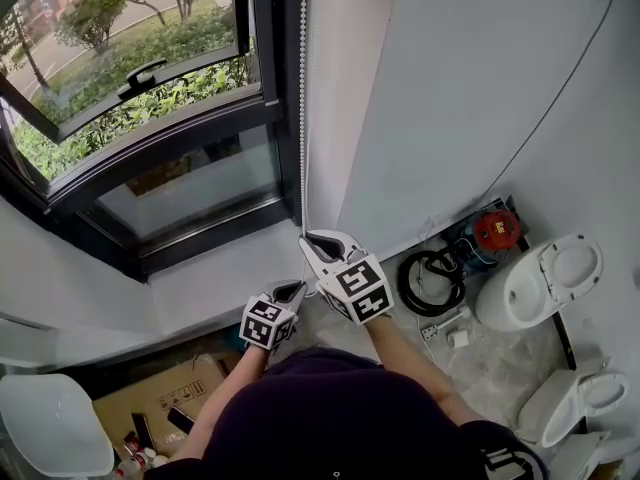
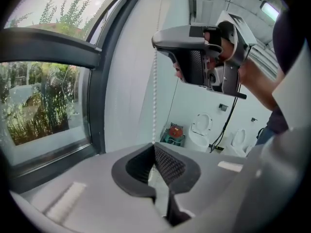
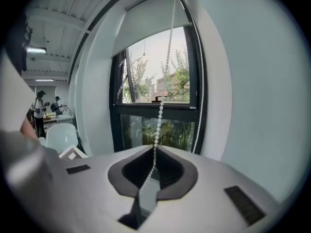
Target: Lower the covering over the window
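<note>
Grip: right gripper and left gripper both clamp white beaded pull chain, right above left, presumably so pulling unrolls white roller blind.

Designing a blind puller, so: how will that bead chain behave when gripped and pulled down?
Probably floppy: the bead chain hangs straight above the right hand-held gripper but bends aside behind its tips. Likely light, being thin. Its beads should catch in shut jaws, not slip.
</note>
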